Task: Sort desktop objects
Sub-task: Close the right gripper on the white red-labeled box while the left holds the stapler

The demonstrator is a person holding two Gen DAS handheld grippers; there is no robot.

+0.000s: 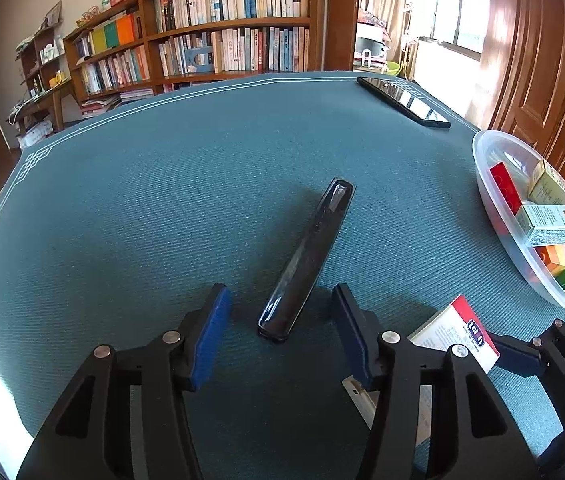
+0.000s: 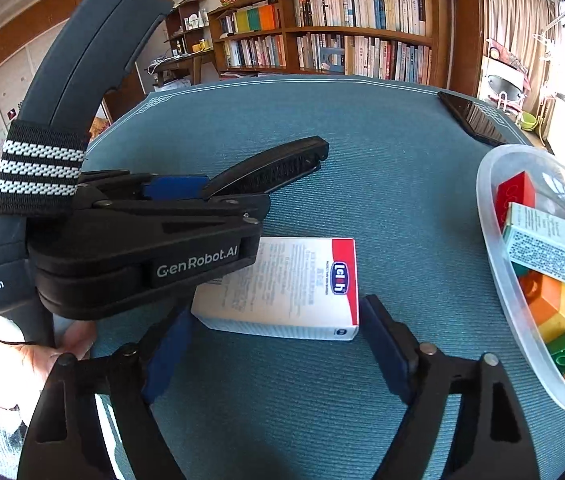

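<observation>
While tongs gape, clear bowl (image 2: 494,240) holds coloured blocks (image 2: 558,312), small cartons (image 2: 546,248)

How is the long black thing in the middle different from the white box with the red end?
The long black case is dark, glossy and narrow; the white box is pale, wide and printed, with a red end. The case lies between the open left tool; the box lies between the open right tool. Both lie flat on the blue mat, ungripped.

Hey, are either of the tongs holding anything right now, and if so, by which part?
Nothing held. The left tongs are open around the black case; the right tongs are open around the white box.
</observation>
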